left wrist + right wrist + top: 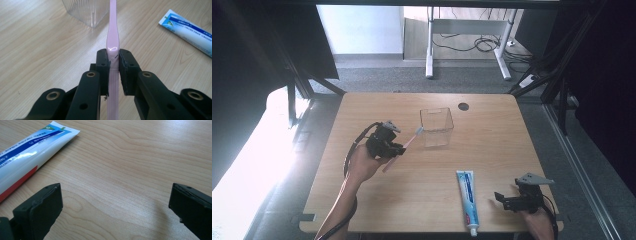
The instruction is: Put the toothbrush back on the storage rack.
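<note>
- Three things sit on or above the bench [492, 130] in the high view: a clear tub [437, 126] toward the far edge at mid-width, a toothpaste tube [467, 200] lying lengthwise by the near edge, and a pink toothbrush [403, 148] held off the wood by the left gripper [384, 142], its head just beside the tub's rim. A dark hole [463, 106] marks the far edge. Grey floor surrounds the bench; a white desk frame [467, 40] stands beyond.
- High view, right gripper [507, 201]: at the near right corner, just beside the tube, bare wood open toward the right edge.
- Left gripper view: jaws nearly closed, pads clamping the toothbrush [113, 50] handle; tub [87, 11] ahead, tube [190, 31] off to the right.
- Right gripper view: jaws spread wide, nothing between them, over bare wood; tube [27, 152] at left.
</note>
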### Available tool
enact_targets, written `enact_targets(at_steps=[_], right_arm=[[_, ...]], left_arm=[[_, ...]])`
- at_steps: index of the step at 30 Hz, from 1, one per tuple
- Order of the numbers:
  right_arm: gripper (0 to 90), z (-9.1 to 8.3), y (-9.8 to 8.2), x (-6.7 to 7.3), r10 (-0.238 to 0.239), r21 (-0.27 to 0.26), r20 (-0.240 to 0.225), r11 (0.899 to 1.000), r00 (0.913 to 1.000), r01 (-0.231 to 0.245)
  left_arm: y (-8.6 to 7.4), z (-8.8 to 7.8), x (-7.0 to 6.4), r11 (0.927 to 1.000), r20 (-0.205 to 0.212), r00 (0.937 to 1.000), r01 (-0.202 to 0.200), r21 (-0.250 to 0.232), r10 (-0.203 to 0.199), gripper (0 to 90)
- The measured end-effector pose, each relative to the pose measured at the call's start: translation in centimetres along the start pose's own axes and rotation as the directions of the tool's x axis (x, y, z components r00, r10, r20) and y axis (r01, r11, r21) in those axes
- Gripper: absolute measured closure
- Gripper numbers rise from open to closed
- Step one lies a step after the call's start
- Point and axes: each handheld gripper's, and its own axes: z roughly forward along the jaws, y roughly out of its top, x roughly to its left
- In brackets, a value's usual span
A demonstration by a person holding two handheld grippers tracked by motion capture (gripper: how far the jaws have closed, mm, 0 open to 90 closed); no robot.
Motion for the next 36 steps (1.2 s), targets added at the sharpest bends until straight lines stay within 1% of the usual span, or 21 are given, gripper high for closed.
enact_targets(at_steps=[9, 10, 11, 12, 19, 21, 25, 28, 31, 36], right_arm=[[0.0, 0.0, 0.0, 0.0, 0.001, 0.0, -0.003, 1.0, 1.0, -0.001], [0.0, 0.0, 0.0, 0.0, 0.0, 0.0, -0.003, 1.0, 1.0, 0.0], [0.0, 0.0, 0.0, 0.0, 0.0, 0.0, -0.004, 1.0, 1.0, 0.0], [0.0, 0.0, 0.0, 0.0, 0.0, 0.0, -0.004, 1.0, 1.0, 0.0], [0.0, 0.0, 0.0, 0.0, 0.0, -0.003, -0.004, 1.0, 1.0, 0.0], [0.0, 0.0, 0.0, 0.0, 0.0, -0.002, -0.005, 1.0, 1.0, 0.0], [0.0, 0.0, 0.0, 0.0, -0.002, -0.002, -0.005, 1.0, 1.0, 0.002], [0.0, 0.0, 0.0, 0.0, -0.001, -0.001, -0.005, 1.0, 1.0, 0.001], [0.0, 0.0, 0.0, 0.0, -0.001, -0.003, -0.006, 1.0, 1.0, 0.001], [0.0, 0.0, 0.0, 0.0, -0.002, -0.003, -0.007, 1.0, 1.0, 0.002]], left_arm=[[1.2, -0.1, 0.2, 0.9986, -0.02, 0.9998, -0.004, -0.053, 0.003, 79.1], [1.3, -0.1, 0.3, 0.9985, -0.02, 0.9998, -0.01, -0.053, 0.009, 79.0], [1.5, -0.2, 0.2, 0.998, -0.023, 0.9997, -0.003, -0.064, 0.001, 79.0], [1.6, -0.2, 0.2, 0.9977, -0.023, 0.9997, -0.004, -0.068, 0.002, 79.1], [2.7, -0.2, 0.2, 0.9954, -0.042, 0.999, -0.019, -0.094, 0.015, 79.1], [3.0, -0.3, 0.2, 0.9941, -0.051, 0.9985, -0.025, -0.106, 0.02, 79.1], [3.6, -0.2, 0.3, 0.9908, -0.055, 0.9984, -0.023, -0.133, 0.016, 79.1], [4.2, -0.1, 0.4, 0.9889, -0.058, 0.998, -0.033, -0.145, 0.025, 79.0], [4.7, 0.0, 0.3, 0.9868, -0.066, 0.9977, -0.029, -0.16, 0.019, 79.1], [5.6, 0.4, 0.2, 0.9837, -0.078, 0.9964, -0.048, -0.173, 0.035, 79.1]])
